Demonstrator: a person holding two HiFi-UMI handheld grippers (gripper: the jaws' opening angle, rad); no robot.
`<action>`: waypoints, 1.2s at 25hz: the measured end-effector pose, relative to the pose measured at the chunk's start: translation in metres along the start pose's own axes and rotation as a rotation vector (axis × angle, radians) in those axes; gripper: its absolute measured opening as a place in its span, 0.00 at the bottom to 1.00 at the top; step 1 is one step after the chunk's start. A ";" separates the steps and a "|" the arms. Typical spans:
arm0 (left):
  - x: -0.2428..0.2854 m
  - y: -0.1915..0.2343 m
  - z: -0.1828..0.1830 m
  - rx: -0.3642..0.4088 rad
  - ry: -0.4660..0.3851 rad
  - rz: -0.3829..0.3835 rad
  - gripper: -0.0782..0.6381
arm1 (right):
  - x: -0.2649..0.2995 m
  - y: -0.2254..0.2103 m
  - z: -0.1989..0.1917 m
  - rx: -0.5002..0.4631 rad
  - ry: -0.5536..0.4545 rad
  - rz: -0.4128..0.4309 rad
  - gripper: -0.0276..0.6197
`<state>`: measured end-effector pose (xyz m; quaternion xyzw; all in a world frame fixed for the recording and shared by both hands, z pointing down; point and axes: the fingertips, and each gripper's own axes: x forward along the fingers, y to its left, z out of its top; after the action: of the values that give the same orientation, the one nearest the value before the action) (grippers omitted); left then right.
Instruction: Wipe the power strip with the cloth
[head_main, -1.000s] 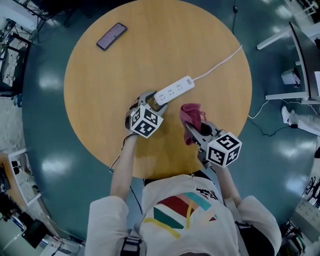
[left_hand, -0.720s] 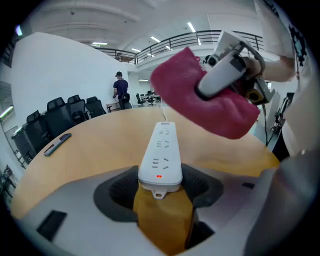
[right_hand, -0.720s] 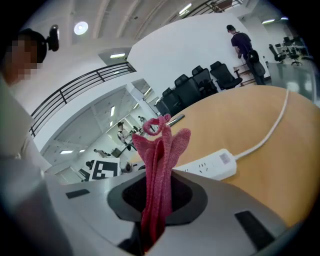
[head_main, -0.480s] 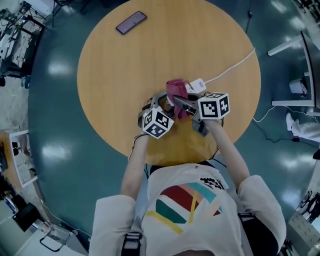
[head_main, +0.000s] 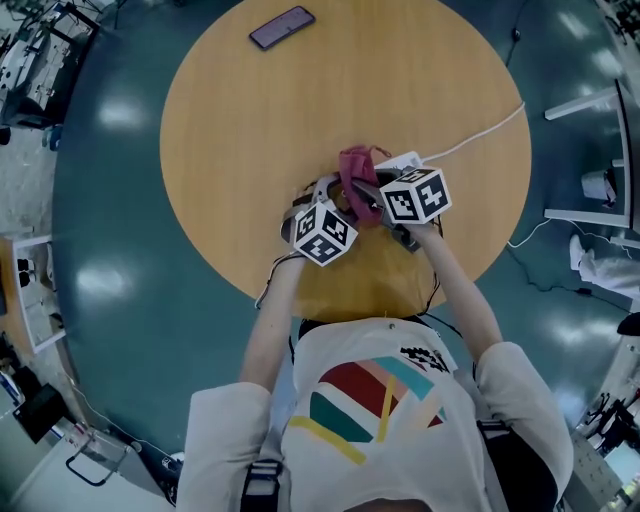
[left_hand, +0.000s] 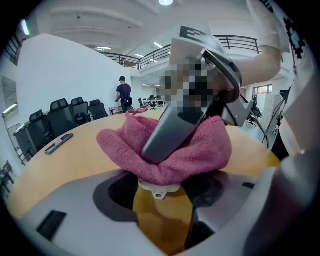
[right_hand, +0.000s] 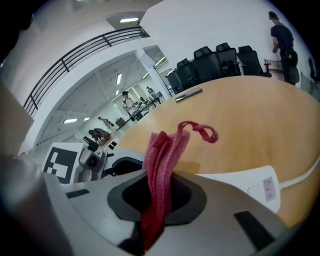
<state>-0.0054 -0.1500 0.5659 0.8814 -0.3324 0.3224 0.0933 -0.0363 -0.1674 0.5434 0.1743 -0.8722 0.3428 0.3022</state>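
Power strip (head_main: 408, 160) lying at table (head_main: 230, 150) centre, mostly under cloth (head_main: 355, 165); left gripper (head_main: 325, 190) gripping its near end, right gripper (right_hand: 160, 170) clenching cloth onto it. Risk: wiping push twisting strip out of jaws, or cloth slipping from pinch.

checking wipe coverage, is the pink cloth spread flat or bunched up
Bunched up: the cloth is pinched into a narrow fold between the jaws of the right tool, and sits as a lump on the power strip.

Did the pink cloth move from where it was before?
Yes. Earlier the cloth, pinched in the right gripper, hung beside the power strip, on the person's side of it. Now it sits on top of it.
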 end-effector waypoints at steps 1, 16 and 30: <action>0.000 0.000 0.000 0.000 0.000 0.000 0.54 | 0.000 -0.001 0.000 -0.033 0.011 -0.014 0.10; 0.001 0.000 -0.001 0.000 -0.004 -0.002 0.54 | -0.082 -0.114 0.000 -0.124 0.024 -0.339 0.10; 0.004 -0.004 0.000 0.007 -0.008 0.008 0.54 | -0.096 -0.139 -0.005 -0.011 -0.039 -0.327 0.10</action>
<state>-0.0006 -0.1486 0.5687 0.8815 -0.3353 0.3205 0.0878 0.1097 -0.2529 0.5526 0.3191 -0.8397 0.2808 0.3381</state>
